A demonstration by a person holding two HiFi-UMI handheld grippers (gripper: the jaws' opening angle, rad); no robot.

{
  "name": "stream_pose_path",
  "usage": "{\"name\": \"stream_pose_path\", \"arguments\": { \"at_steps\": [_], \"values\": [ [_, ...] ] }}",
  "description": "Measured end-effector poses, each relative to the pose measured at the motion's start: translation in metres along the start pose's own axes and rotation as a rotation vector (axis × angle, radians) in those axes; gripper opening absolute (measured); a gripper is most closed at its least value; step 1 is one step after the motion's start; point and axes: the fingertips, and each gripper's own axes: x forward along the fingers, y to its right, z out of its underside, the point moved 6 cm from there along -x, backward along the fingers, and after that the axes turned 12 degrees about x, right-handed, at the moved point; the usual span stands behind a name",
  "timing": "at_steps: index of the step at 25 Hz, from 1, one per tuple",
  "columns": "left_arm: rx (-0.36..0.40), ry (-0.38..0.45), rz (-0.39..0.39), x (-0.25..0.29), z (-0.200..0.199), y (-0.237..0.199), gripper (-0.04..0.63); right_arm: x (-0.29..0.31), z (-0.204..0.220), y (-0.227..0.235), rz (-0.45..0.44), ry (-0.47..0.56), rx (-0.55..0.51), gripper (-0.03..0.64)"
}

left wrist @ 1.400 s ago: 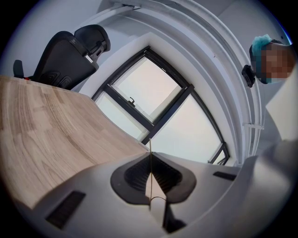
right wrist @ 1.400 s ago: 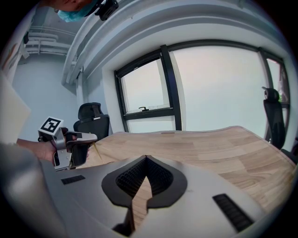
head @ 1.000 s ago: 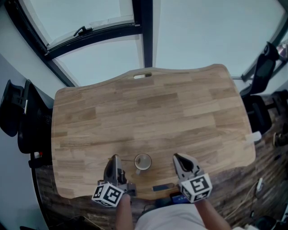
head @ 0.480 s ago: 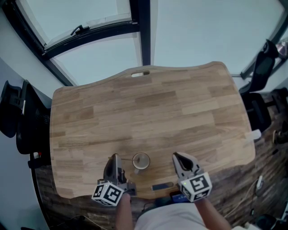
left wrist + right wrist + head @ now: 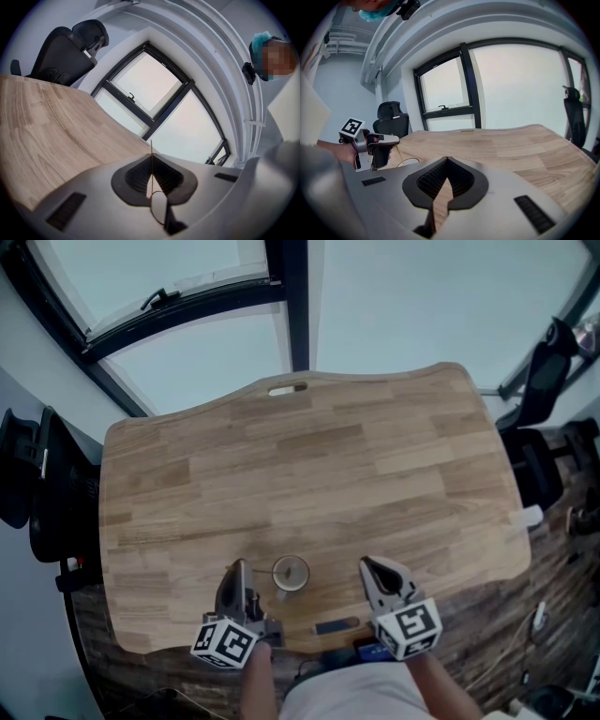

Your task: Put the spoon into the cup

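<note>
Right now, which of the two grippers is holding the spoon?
The left gripper: the spoon is pinched between its jaws, close to the cup. The right gripper has nothing between its jaws.

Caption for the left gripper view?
Left gripper shut on the spoon, its handle poking past the jaws, wooden table at left.

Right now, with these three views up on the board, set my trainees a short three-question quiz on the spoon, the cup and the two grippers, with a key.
1. Multiple choice: the left gripper is shut on: A) the spoon B) a pen C) nothing.
2. True or false: the cup lies tipped over on the table.
3. Short answer: what is held between the jaws of the right gripper?

Key: 1 A. 2 False: the cup stands upright, its opening facing up. 3 Nothing: the jaws are together and empty.
</note>
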Motion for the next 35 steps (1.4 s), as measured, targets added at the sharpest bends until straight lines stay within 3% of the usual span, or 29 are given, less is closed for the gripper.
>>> {"name": "stream_pose_path", "arguments": {
  "at_steps": [35],
  "values": [
    [-0.014,-0.026,0.025,0.014,0.013,0.0,0.003,0.01,0.009,0.0,-0.001,-0.051,-0.025,-0.003]
  ]
}}
